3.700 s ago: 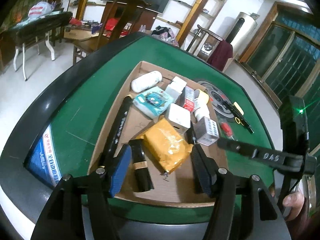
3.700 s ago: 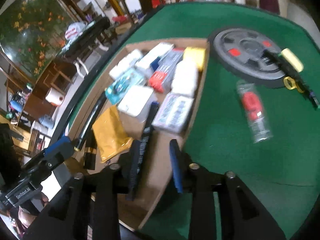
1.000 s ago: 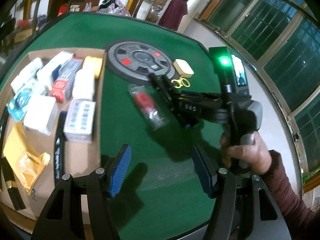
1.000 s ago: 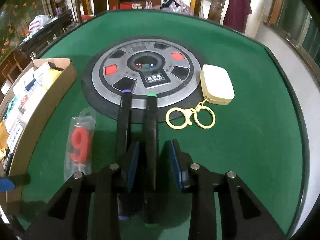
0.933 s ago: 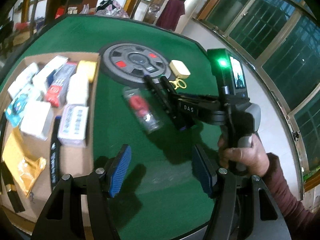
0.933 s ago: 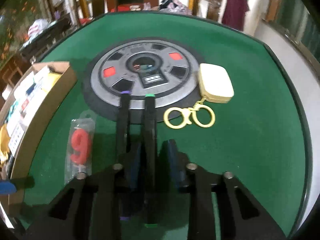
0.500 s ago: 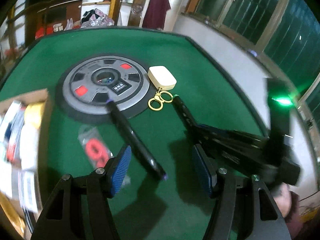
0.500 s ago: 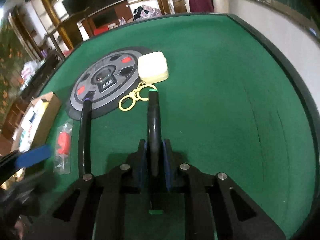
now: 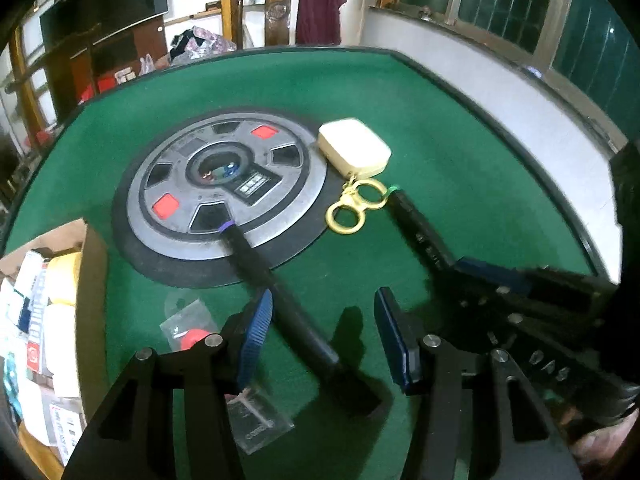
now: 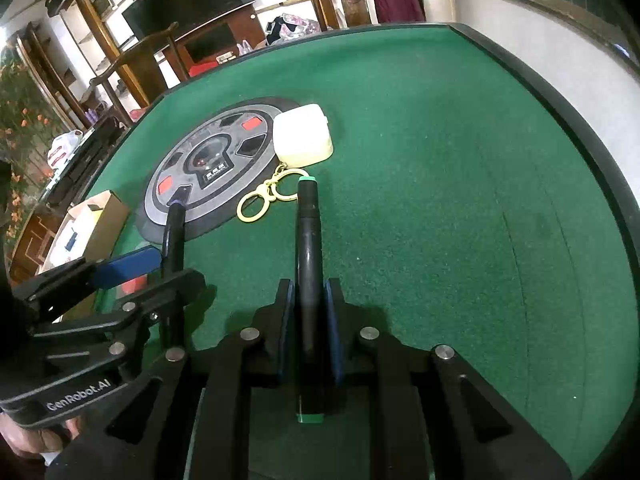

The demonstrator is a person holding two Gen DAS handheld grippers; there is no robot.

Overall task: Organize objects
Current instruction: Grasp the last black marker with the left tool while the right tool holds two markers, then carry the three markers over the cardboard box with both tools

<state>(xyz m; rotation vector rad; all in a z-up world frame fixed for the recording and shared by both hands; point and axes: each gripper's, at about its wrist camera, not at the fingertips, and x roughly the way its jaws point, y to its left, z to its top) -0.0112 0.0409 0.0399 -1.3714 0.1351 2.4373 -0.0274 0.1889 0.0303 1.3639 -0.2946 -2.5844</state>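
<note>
A green felt counter (image 10: 460,184) with a dark raised rim fills both wrist views. Set into its middle is a large grey round panel (image 9: 224,188) with red and black insets. At the counter's left edge stands an open cardboard box (image 9: 90,280) packed with small cartons. The right gripper (image 10: 310,320) has its jaws closed tight on a black marker with a green end (image 10: 308,248), which points away from the camera toward the panel; its far tip lies just beside a pair of gold key rings (image 10: 266,198). The rings hang from a cream rounded case (image 10: 303,141) that rests against the panel's edge. The left gripper (image 9: 324,332) has its jaws closing around a second black marker with a purple end (image 9: 276,288); this marker lies slantwise on the felt, its purple tip on the panel's rim and its body passing between the blue pads (image 9: 256,332), close to the left-hand pad, though contact cannot be told. Under the left jaw lies a clear packet holding something red (image 9: 188,328), beside the box. A hand (image 10: 40,440) grips the left gripper's handle at the lower left corner of the right wrist view.
</note>
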